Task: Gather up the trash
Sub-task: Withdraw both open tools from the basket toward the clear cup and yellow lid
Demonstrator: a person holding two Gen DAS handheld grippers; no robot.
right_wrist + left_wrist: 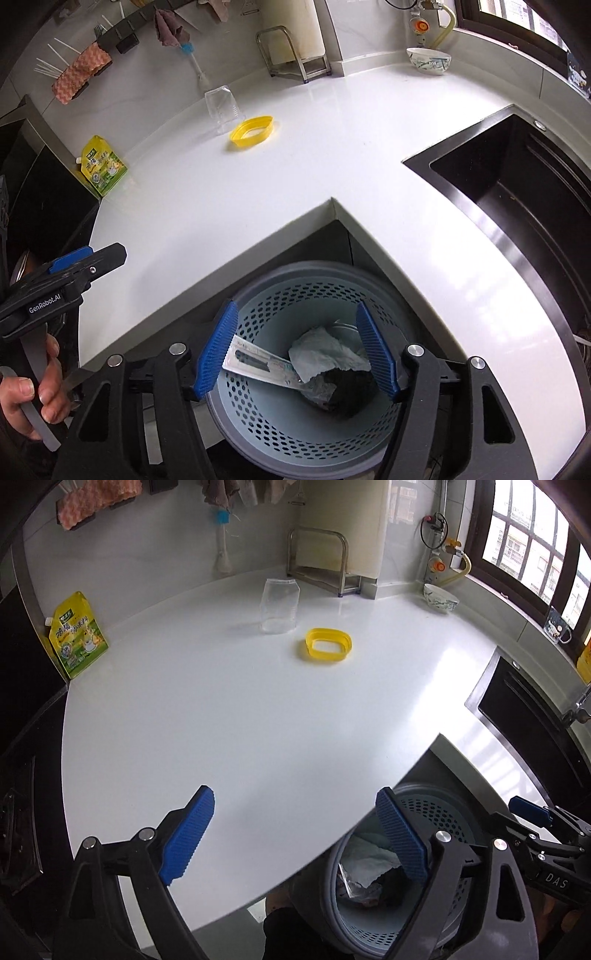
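Note:
A grey waste bin with a pale blue perforated liner [280, 424] stands on the floor below the inner corner of the white counter [332, 166]. Inside lie a crumpled white paper [325, 354], a long flat white packet [258, 365] and a dark lump [351, 391]. My right gripper [297, 354] hangs open above the bin, nothing between its blue pads. My left gripper [295, 834] is open and empty over the counter's front edge, with the bin [369, 923] below its right finger. A clear plastic jar [279, 605] and a yellow ring lid [328, 644] lie far back on the counter.
A yellow-green seasoning pouch [78, 635] leans at the counter's left end. A black sink [517, 192] is sunk in on the right. A patterned bowl [428, 61] and a metal rack [295, 55] stand by the back wall. A hand [33, 391] grips the left gripper's handle.

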